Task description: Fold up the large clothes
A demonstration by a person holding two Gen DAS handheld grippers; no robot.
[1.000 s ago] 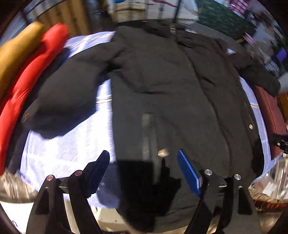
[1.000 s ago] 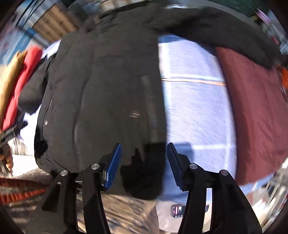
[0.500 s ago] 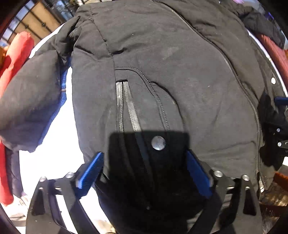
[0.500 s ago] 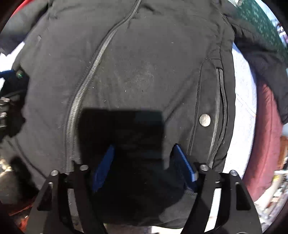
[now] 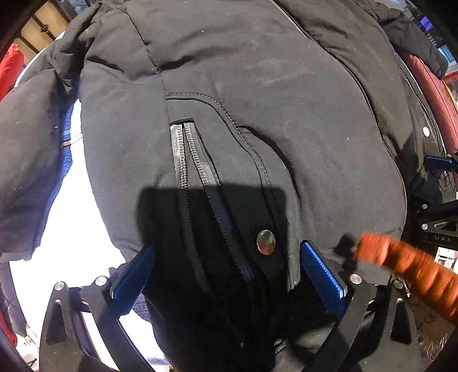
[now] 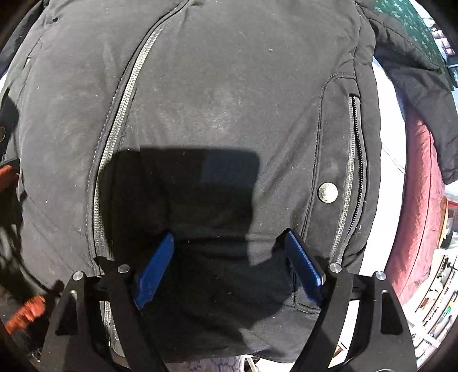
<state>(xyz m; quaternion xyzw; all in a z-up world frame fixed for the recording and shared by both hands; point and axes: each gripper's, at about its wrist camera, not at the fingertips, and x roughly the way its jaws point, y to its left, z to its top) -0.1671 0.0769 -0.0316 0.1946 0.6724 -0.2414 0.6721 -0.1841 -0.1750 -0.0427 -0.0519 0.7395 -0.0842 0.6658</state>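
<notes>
The black jacket (image 5: 257,85) lies spread flat, front side up, on a white and blue cover (image 5: 71,229) and fills almost all of both views. At my right a dark red blanket (image 6: 415,214) lies along the edge of the cover, and at my left there is something red (image 5: 10,68). Of the room I see only a wooden wall far at the top left and a green cloth (image 6: 409,23) at the top right.

My left gripper (image 5: 226,271) has its jaws wide apart over the hem, beside the pocket zipper (image 5: 183,160) and a snap button (image 5: 265,242). My right gripper (image 6: 229,263) has just been opening too, with jacket cloth between the pads, not pinched. Whether the pads touch the cloth I cannot tell; shadow covers it. An orange blurred thing (image 5: 406,266) is unclear.
</notes>
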